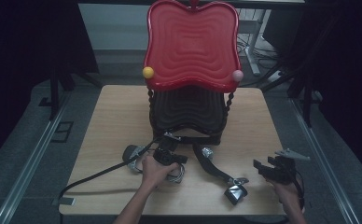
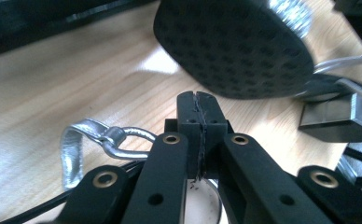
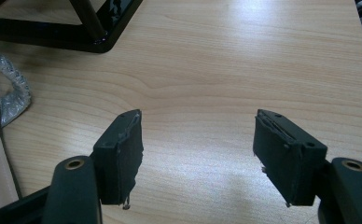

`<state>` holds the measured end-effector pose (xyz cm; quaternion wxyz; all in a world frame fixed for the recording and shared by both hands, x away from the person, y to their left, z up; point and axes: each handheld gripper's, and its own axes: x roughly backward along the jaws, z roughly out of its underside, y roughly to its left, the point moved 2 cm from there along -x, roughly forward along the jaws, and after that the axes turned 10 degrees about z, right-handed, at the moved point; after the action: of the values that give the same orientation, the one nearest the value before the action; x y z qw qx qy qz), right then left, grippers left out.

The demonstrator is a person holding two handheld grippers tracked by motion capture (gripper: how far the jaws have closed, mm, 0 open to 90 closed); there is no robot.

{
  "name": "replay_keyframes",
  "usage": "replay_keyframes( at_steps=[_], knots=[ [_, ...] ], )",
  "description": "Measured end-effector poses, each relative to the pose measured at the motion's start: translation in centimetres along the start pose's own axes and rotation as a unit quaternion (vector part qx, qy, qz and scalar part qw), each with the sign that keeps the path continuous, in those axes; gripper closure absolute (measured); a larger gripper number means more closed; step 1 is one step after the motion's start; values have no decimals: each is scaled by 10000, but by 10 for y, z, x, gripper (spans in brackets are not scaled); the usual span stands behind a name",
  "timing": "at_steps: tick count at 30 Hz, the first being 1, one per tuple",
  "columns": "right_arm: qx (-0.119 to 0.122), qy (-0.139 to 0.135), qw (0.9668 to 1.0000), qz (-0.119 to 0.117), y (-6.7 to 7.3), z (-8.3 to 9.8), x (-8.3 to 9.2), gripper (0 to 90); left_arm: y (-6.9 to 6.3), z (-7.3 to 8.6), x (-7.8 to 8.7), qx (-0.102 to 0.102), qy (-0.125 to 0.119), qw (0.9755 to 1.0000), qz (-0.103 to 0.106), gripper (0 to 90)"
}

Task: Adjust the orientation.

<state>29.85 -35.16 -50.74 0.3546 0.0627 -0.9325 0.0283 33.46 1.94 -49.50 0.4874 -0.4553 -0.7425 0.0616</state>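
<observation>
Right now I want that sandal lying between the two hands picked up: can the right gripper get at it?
Probably yes: the right gripper has open jaws, and bare table lies between it and the sandal.

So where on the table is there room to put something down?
The bare wood left of the two-tier red tray stand, out to the table edge, is free. So is the wood right of the stand, above the right gripper. It is crowded in front of the stand, around the black sandals and the left gripper.
</observation>
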Motion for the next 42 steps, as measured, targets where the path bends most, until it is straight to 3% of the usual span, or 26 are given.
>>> replay_keyframes(
  at_steps=[8,15,17,21,25,37,42],
  knots=[
    [-17,14,10000,13,-1,0,0,331,1,7,-12,-28,96,9999,-88,900],
    [-8,-4,10000,39,-3,0,1,331,-2,20,-15,-112,388,9991,-151,900],
    [-16,-3,10000,38,-4,0,0,331,-5,29,-9,-221,566,9980,-149,900],
    [-16,-6,10000,40,-4,0,1,331,-6,41,0,-214,628,9978,-85,900],
    [-17,9,10000,38,-4,0,1,331,-8,63,17,-223,701,9972,-96,900],
    [18,66,10000,16,0,1,-1,330,2,105,58,-152,626,9976,-235,900],
    [59,80,9999,16,1,1,-1,330,14,124,85,-53,533,9981,-301,900]
  ],
)
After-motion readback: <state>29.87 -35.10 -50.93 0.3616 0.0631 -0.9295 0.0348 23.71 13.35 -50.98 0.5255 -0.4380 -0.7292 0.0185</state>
